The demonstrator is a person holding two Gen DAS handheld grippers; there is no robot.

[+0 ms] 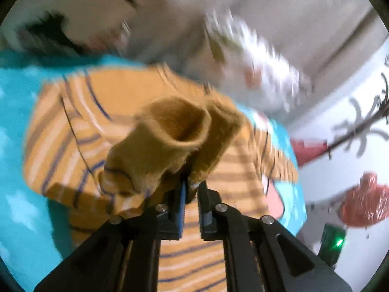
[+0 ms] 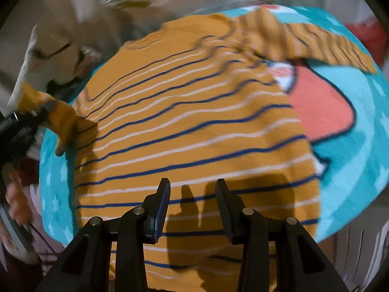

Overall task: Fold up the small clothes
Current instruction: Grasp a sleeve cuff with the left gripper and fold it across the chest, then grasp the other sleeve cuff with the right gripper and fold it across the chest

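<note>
A: Orange striped shirt [image 2: 194, 126] lies flat on the teal mat [image 2: 352, 170].
B: Left gripper [image 1: 190, 185] pinches its cuff [image 1: 175, 131], lifted above the mat; right gripper [image 2: 192, 194] hangs agape over the shirt.

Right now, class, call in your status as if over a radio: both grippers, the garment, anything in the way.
Left gripper shut on the sleeve cuff. Right gripper open, empty, above the orange striped top. Top lies on the teal mat. Nothing blocking.

Orange striped shirt [image 2: 194, 126], sleeve lifted
</note>
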